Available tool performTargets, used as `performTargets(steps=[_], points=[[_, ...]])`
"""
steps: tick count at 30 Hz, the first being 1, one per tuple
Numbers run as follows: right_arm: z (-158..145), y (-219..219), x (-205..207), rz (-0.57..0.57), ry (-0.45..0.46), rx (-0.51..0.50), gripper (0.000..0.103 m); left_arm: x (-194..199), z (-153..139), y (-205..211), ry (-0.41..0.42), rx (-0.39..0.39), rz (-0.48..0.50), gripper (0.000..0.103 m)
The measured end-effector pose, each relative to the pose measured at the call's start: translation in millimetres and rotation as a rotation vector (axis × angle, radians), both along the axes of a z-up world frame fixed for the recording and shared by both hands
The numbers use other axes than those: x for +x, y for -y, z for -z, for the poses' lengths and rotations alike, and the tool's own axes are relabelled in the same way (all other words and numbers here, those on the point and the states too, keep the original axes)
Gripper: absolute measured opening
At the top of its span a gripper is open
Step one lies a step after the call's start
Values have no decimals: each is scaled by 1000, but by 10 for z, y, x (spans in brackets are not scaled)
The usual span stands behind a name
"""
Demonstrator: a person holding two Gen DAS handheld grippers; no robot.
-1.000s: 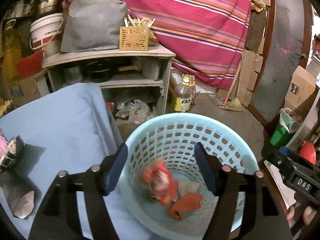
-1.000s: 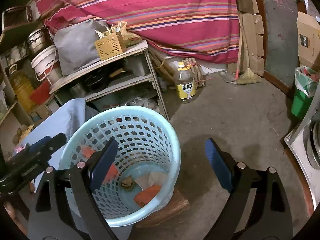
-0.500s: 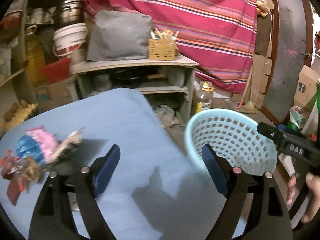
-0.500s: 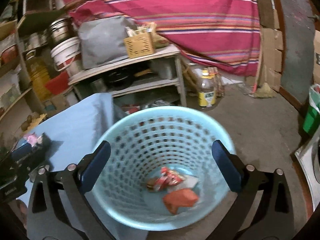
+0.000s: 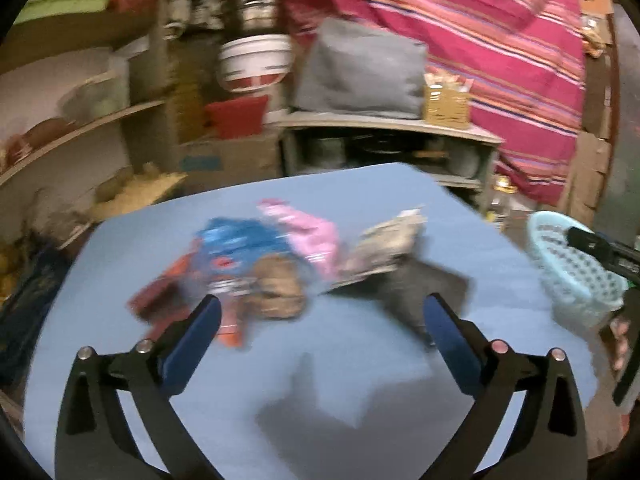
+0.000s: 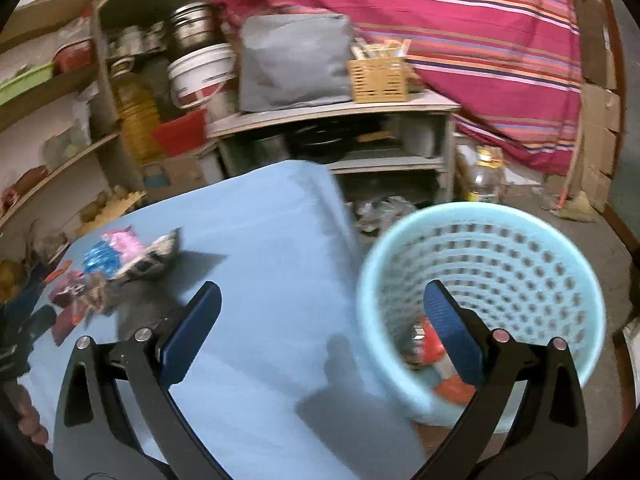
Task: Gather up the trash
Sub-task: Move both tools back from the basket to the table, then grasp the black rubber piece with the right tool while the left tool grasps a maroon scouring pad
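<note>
Wrappers lie heaped on the blue table, blurred, well apart from the pale blue basket that stands beside the table's edge with a few scraps inside. The left gripper tilts down over the heap, its jaws opening, nothing between them. The right gripper slants down across table edge and basket, spread wide and empty.

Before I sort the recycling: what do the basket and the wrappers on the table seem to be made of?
Basket: likely moulded plastic, pale blue with a smooth look; its wall is a regular grid of holes.
Wrappers: probably thin plastic or foil film, crumpled and brightly printed in blue, pink and red; blur leaves this open.
Table: matte blue cover, material unclear.
</note>
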State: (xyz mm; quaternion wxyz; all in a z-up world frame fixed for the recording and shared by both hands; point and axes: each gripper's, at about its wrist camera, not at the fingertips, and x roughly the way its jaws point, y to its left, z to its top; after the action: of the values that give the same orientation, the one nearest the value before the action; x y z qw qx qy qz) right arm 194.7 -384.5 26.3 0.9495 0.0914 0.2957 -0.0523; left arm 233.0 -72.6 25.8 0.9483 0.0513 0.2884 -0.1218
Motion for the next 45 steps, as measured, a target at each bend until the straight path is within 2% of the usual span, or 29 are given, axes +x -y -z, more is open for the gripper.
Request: performTargets(steps=[5,9,12,14,18,21,23,25,27,33,36,40,45], points=[[87,-495,154,-104,-16,-32,99,169,124,-585,-26,-20,-94,99],[184,-779,288,-154,-50,-50,99,259,269,-871,-44,-33,-149,99],[203,-972,387,-186,-60,-40,99,332,402,-987,-101,-5,-138,99],[199,-1114,442,-216,-64,-50,99,364,451,-1032,-111,24,-138,99],[283,-1404,585,-276,-108,-109,99,411,485,-1095,-134,20,-97,99],[363,-1548,671,-298,-146,-171,99,475,506,-1085,-139,56,-80,99],[408,-1617,716,-308,-163,-200,99,532,528,-1083,-152,65,-73,99],[444,-1664,752,-313,-177,-212,99,606,577,-1093,-201,51,-37,99],[477,-1686,766,-318,-187,-211,99,679,629,-1109,-240,70,-28,99],[483,-1706,793,-318,-193,-228,99,708,661,-1281,-258,53,-20,99],[493,-1658,809,-314,-201,-209,99,767,702,-1360,-306,19,-3,99],[457,-1574,824,-316,-195,-134,99,839,752,-1414,-354,-4,9,99],[476,-1591,816,-319,-198,-134,98,819,744,-1380,-355,-34,78,98]])
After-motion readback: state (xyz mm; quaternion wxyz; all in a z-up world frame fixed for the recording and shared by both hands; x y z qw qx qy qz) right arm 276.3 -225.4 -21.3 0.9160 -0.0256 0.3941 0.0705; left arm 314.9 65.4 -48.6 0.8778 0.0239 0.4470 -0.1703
